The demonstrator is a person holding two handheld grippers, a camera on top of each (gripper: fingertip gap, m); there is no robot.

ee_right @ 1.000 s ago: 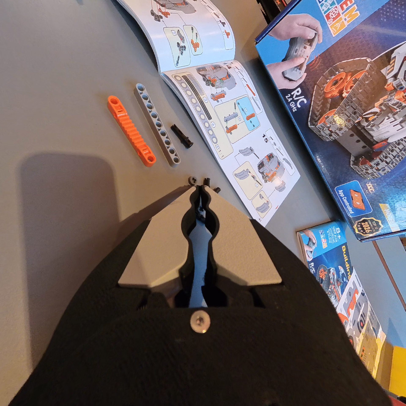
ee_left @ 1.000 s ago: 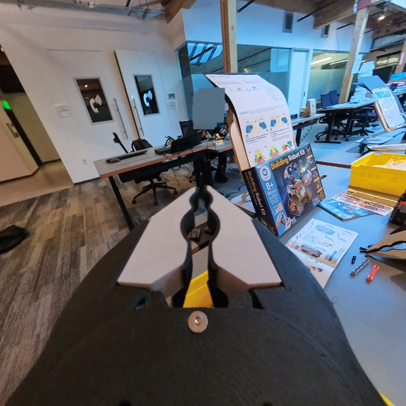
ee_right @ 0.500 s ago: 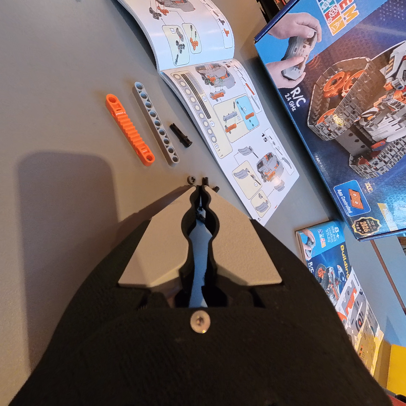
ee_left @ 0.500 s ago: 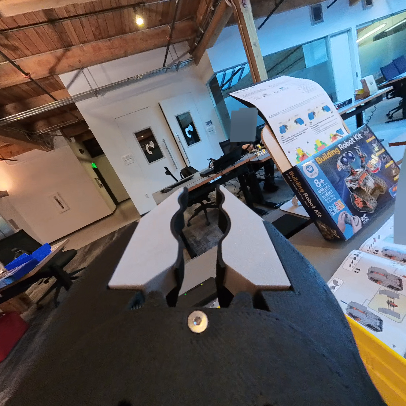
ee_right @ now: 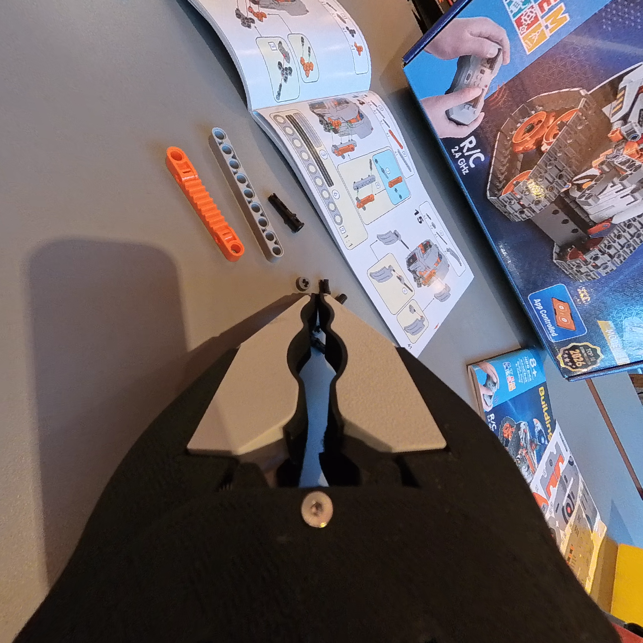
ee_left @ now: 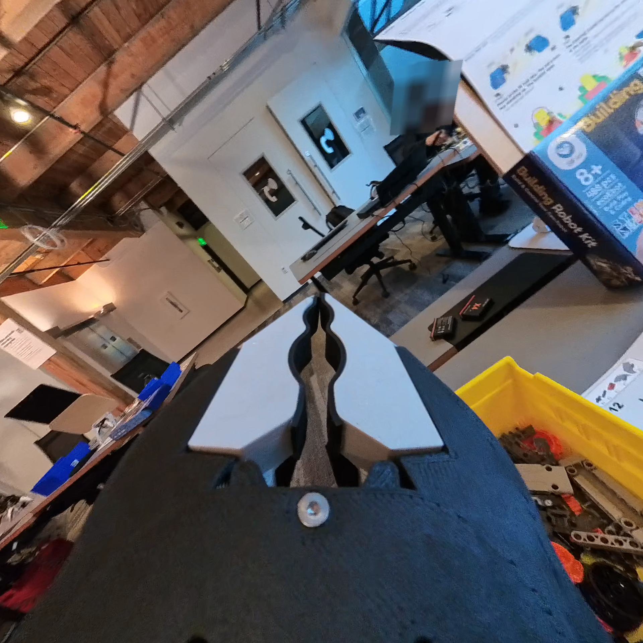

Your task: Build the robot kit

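While the left gripper (ee_left: 319, 302) hangs in the air with its tips together and empty, beside a yellow bin (ee_left: 542, 410) of parts, the right gripper (ee_right: 317, 298) is pinched on what seems a small black pin (ee_right: 324, 286). An orange rack (ee_right: 203, 203), grey beam (ee_right: 247, 195) and open booklet (ee_right: 348, 167) lie just beyond on the grey table (ee_right: 87, 104).

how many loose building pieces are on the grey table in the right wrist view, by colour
orange: 1, the toothed bar
grey: 2, the holed beam and a small round piece
black: 3, the long pin and two small pins at the right gripper tips
total: 6
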